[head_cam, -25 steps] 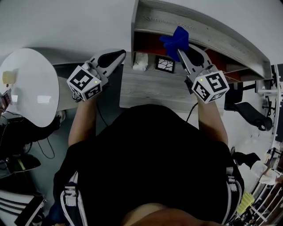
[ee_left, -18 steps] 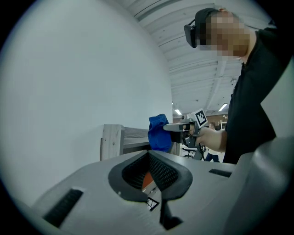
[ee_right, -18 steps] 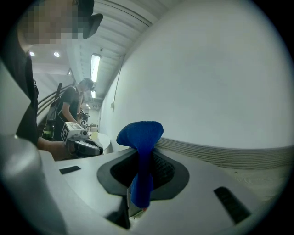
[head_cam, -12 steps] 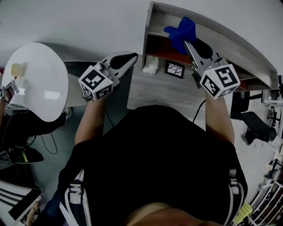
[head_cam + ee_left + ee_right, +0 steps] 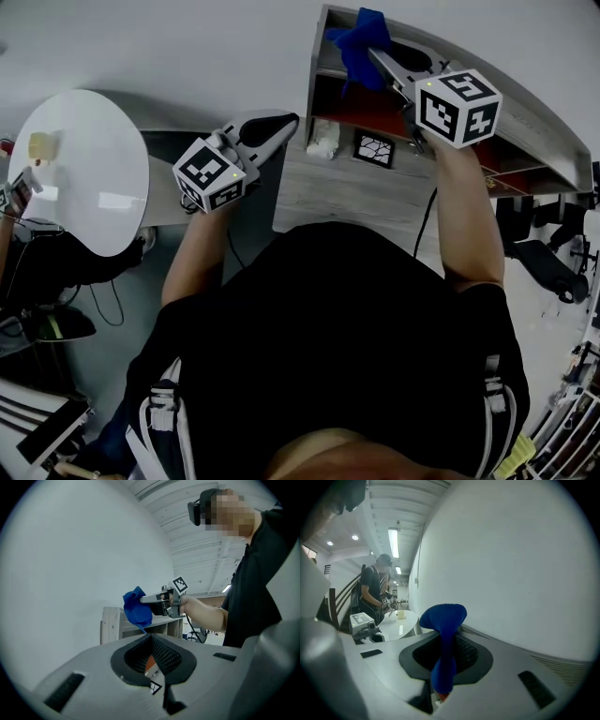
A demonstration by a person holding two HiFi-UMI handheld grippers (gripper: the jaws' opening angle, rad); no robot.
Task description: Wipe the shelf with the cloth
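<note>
1. Right gripper (image 5: 373, 54) was clamped on the blue cloth (image 5: 356, 37) at the left end of the shelf's (image 5: 530, 120) top board; contact was unclear.
2. Left gripper (image 5: 277, 124) was closed on nothing, beside the shelf.
3. Wiping well would likely need a firm clamp and flat, overlapping strokes.

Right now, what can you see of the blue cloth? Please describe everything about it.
The blue cloth is a small, soft, bunched piece of fabric, plain deep blue with no visible print. The right gripper is shut on it: its jaws pinch a narrow part, and the rest bulges past the tips in a rounded lump. It is held over the left end of the shelf top board, close to the white wall. Whether it touches the board cannot be told.
</note>
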